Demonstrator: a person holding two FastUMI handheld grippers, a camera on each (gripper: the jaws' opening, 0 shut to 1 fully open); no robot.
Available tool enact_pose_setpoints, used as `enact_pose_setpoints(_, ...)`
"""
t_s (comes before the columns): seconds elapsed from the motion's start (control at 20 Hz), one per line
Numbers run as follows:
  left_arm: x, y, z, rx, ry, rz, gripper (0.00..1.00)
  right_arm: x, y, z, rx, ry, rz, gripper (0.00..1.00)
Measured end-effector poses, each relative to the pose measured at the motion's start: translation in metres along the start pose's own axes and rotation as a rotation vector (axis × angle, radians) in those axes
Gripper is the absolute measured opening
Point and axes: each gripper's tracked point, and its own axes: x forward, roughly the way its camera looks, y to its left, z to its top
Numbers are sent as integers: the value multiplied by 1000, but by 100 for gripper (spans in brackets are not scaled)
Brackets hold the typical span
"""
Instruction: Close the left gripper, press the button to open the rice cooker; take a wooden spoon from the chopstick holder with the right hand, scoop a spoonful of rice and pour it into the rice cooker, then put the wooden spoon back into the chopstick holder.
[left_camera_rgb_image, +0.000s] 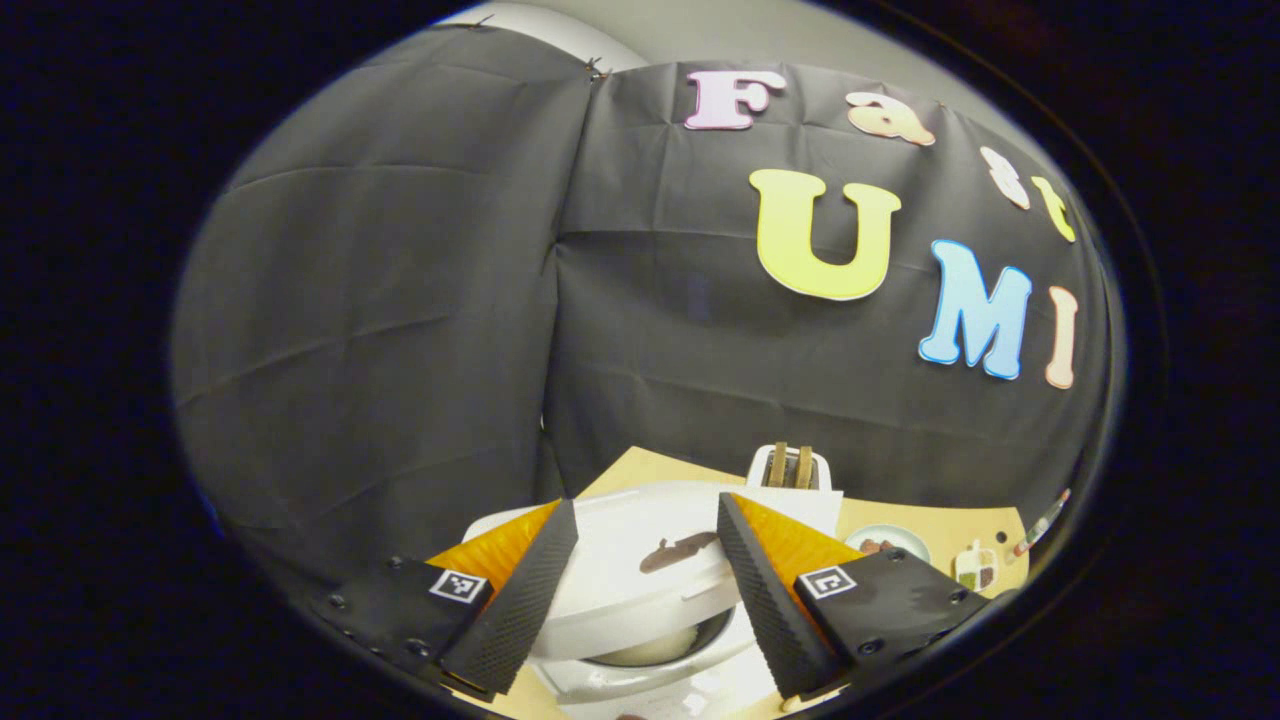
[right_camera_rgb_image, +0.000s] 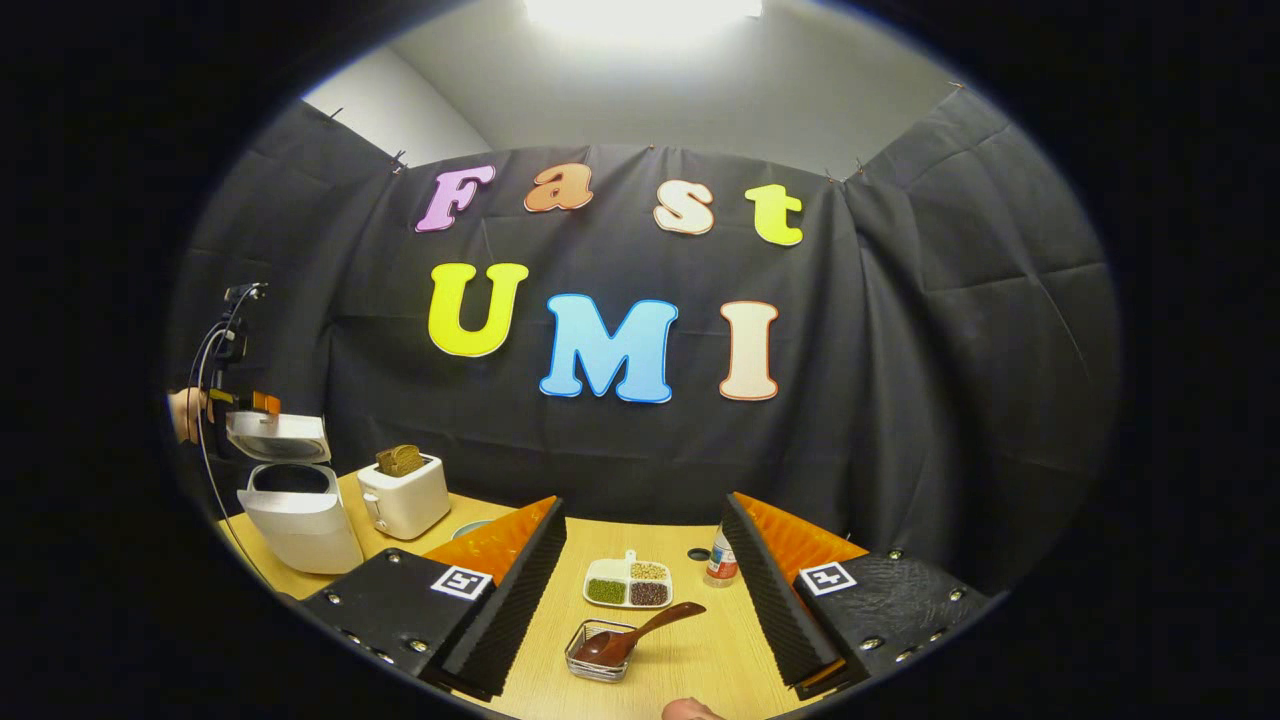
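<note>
Right gripper (right_camera_rgb_image: 640, 590) jaws apart, empty, over bench (right_camera_rgb_image: 700, 650). Wooden spoon (right_camera_rgb_image: 640, 632) lay lower centre, bowl in chopstick holder (right_camera_rgb_image: 598, 652), handle slanting up-right, directly ahead between fingers. Rice cooker (right_camera_rgb_image: 290, 500) open, far left.

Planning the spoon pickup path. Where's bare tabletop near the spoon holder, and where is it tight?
Bare table lies right of the wire holder and in front of the divided dish. Another open strip runs between the dish and toaster. It is tight at the left edge, where the toaster sits close beside the open rice cooker.
</note>
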Motion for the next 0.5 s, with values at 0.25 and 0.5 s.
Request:
enact_pose_setpoints(0.25,-9,-9,-30,4,28,6,98,-2,-6,-8,4,12,14,96)
enact_pose_setpoints(0.5,-14,-17,-63,8,68,13,96,-6,-17,-16,1,25,15,96)
